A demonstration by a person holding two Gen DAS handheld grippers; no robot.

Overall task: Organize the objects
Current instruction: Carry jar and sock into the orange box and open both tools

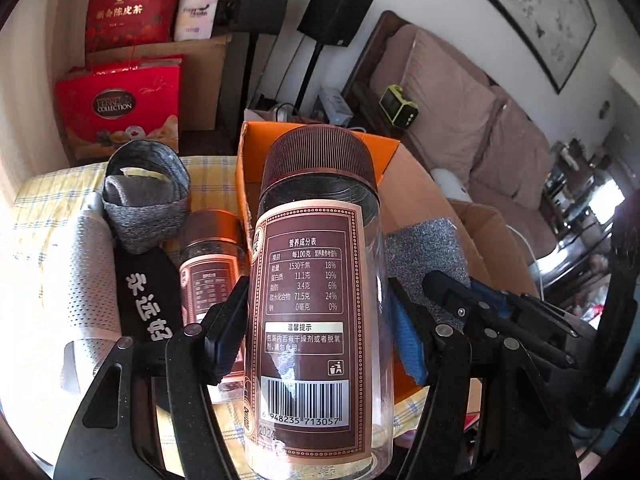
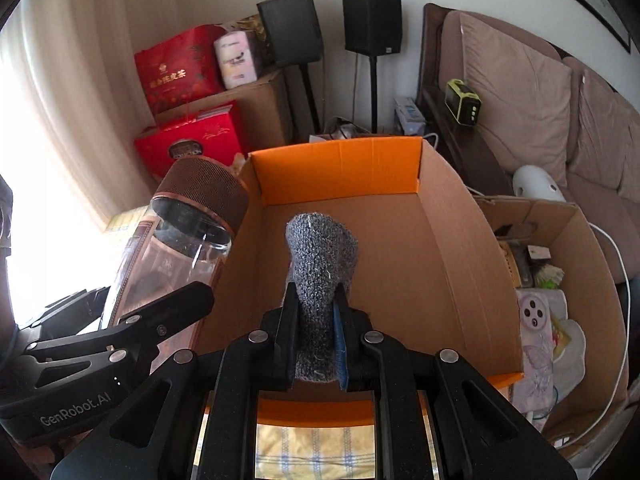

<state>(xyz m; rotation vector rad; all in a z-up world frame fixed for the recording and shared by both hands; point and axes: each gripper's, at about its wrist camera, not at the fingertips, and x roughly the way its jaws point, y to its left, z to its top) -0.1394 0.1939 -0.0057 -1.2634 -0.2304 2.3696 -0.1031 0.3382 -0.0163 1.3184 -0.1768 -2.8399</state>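
Now, clear brown-lidded jar [image 1: 316,280] clamped in left gripper [image 1: 320,320], grey knitted sock [image 2: 322,272] pinched by nearly closed right gripper [image 2: 316,344], above orange cardboard box [image 2: 460,260].

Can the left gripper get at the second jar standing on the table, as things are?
Probably not yet: the left gripper is already shut on a brown-lidded jar, so its jaws are full. The second jar stands unobstructed just beside it.

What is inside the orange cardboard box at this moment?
Nothing visible rests on the floor of the orange cardboard box. The grey sock, pinched in the right gripper, hangs above it and covers part of the floor, so that patch cannot be checked.
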